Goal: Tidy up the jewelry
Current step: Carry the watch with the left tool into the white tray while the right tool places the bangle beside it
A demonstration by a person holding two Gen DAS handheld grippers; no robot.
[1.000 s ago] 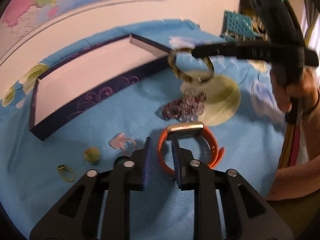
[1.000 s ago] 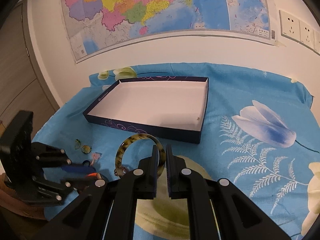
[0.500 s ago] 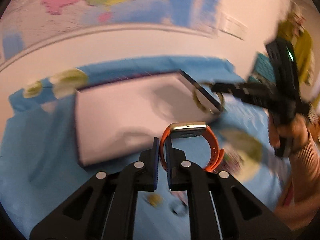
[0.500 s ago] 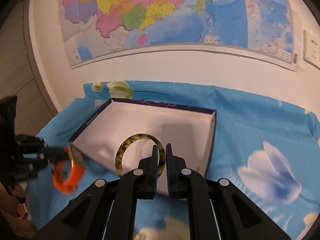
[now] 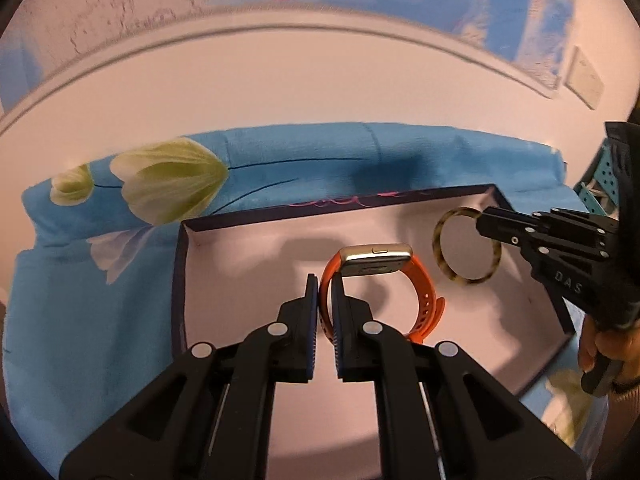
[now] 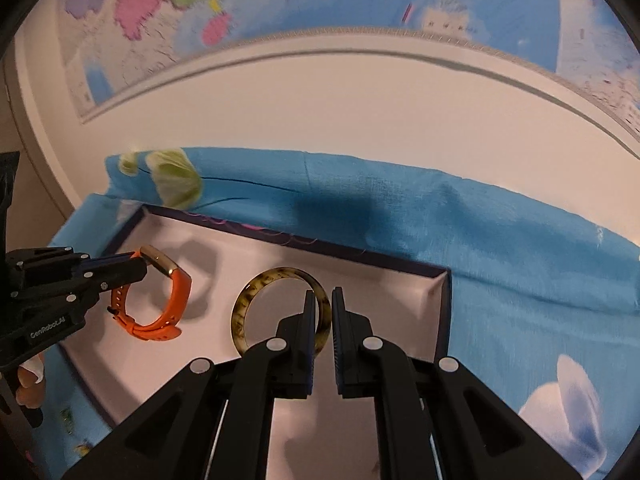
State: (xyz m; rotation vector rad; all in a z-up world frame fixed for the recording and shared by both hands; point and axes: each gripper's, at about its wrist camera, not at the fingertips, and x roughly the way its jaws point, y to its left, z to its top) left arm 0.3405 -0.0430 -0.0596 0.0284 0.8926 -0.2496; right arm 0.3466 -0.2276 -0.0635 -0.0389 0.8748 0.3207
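Observation:
My left gripper is shut on the strap of an orange watch with a gold case and holds it over the white inside of a dark blue box. My right gripper is shut on a tortoiseshell bangle and holds it over the same box. The bangle and right gripper show at the right of the left wrist view. The watch and left gripper show at the left of the right wrist view.
The box lies on a blue floral cloth against a white wall with a map. Small jewelry pieces lie on the cloth left of the box. A teal basket stands at the far right.
Both grippers have moved forward and now hold the watch and the bangle over the inside of the box. A second ago the left gripper was open around the watch on the cloth.

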